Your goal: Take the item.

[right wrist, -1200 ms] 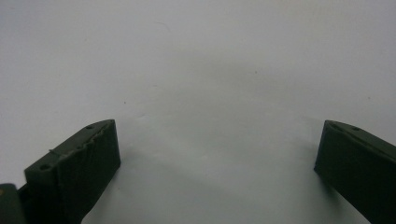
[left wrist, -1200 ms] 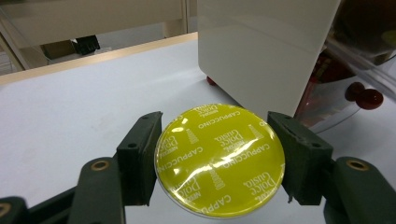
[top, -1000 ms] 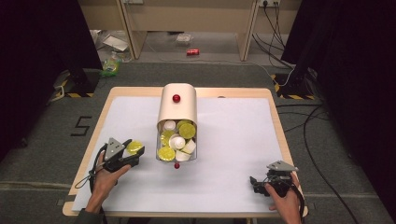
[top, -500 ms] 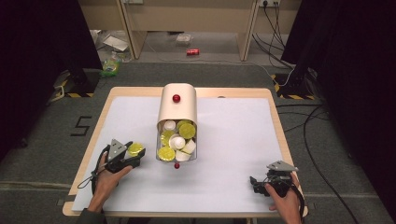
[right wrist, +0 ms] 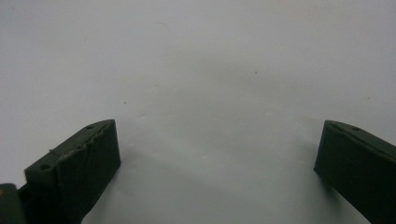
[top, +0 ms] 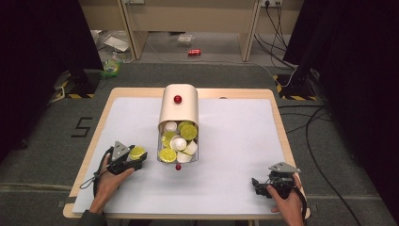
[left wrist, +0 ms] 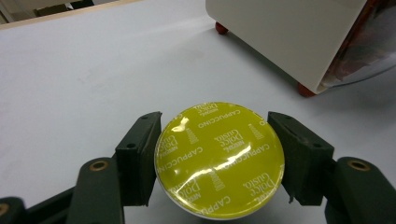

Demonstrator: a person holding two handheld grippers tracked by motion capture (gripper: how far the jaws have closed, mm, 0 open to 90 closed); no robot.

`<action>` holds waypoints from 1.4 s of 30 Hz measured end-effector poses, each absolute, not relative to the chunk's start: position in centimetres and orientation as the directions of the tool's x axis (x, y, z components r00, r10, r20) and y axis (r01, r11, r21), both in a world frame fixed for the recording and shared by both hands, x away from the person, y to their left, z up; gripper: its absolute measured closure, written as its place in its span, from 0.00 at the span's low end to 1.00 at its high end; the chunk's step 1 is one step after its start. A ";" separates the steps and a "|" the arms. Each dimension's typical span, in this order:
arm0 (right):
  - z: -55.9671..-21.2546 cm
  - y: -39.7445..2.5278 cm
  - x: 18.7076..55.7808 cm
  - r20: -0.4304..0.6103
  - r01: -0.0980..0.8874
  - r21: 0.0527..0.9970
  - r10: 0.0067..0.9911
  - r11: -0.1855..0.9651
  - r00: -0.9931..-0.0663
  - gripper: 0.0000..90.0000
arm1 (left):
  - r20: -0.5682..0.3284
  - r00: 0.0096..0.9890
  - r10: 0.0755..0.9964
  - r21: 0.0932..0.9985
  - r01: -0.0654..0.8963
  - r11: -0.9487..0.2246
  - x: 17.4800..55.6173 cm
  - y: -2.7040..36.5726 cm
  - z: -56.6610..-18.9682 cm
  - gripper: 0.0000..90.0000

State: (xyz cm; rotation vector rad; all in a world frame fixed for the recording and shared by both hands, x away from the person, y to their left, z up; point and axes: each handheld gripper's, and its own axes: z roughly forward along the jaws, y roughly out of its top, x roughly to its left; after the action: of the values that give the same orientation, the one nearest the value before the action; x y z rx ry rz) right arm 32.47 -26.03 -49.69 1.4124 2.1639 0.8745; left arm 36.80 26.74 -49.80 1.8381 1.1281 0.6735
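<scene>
A yellow coffee capsule with a printed foil lid sits between the jaws of my left gripper, which is shut on it near the table's front left; the same capsule shows from above. A cream-coloured capsule dispenser with a red knob lies in the middle of the table. Its clear drawer holds several yellow and white capsules. My right gripper rests at the front right, jaws wide apart over bare white table.
The white tabletop has a wooden rim. The dispenser's cream side wall and a red foot stand just right of and beyond my left gripper. Cables and dark curtains lie on the floor around the table.
My left gripper has drifted slightly back toward the front edge with the yellow capsule in it. The right gripper has stayed put.
</scene>
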 end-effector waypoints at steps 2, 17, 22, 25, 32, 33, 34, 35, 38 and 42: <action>-49.7 -26.0 32.5 -0.001 0.658 0.695 0.916 0.290 -0.402 0.00 | 0.010 0.447 0.894 0.871 0.435 -0.227 36.8 26.7 -49.8 0.41; -49.7 -26.0 32.5 -0.001 0.658 0.695 0.916 0.290 -0.402 0.00 | 0.005 0.449 0.893 0.872 0.436 -0.224 36.8 26.8 -49.8 0.38; -49.7 -26.0 32.5 -0.001 0.658 0.695 0.915 0.290 -0.402 0.00 | 0.009 0.451 0.892 0.881 0.418 -0.220 36.6 26.7 -49.5 0.37; -49.7 -26.0 32.5 0.000 0.659 0.694 0.915 0.290 -0.403 0.00 | 0.008 0.453 0.892 0.888 0.406 -0.214 36.5 26.7 -49.3 0.36; -49.7 -26.0 32.5 0.000 0.658 0.694 0.915 0.290 -0.403 0.00 | 0.013 0.468 0.884 0.905 0.370 -0.209 35.7 26.5 -48.1 0.33; -49.7 -26.0 32.5 -0.001 0.658 0.695 0.915 0.290 -0.403 0.00 | 0.015 0.476 0.880 0.910 0.359 -0.209 35.5 26.5 -47.8 0.32; -49.7 -26.0 32.5 0.000 0.659 0.694 0.915 0.290 -0.403 0.00 | 0.016 0.477 0.879 0.912 0.353 -0.208 35.4 26.4 -47.7 0.31; -49.7 -26.0 32.5 0.000 0.658 0.694 0.915 0.290 -0.403 0.00 | 0.018 0.481 0.877 0.915 0.347 -0.209 35.3 26.3 -47.4 0.31; -49.7 -26.0 32.5 -0.001 0.659 0.694 0.915 0.290 -0.403 0.00 | 0.022 0.494 0.869 0.922 0.327 -0.209 34.9 26.1 -47.0 0.29; -49.7 -26.0 32.5 -0.001 0.658 0.694 0.915 0.290 -0.402 0.00 | 0.033 0.502 0.864 0.922 0.319 -0.220 34.6 25.9 -46.8 0.28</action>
State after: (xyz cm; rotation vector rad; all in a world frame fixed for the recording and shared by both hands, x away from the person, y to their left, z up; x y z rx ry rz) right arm 32.47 -26.03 -49.68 1.4126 2.1649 0.8737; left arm 34.56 25.86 -46.85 1.7769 0.9975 0.7052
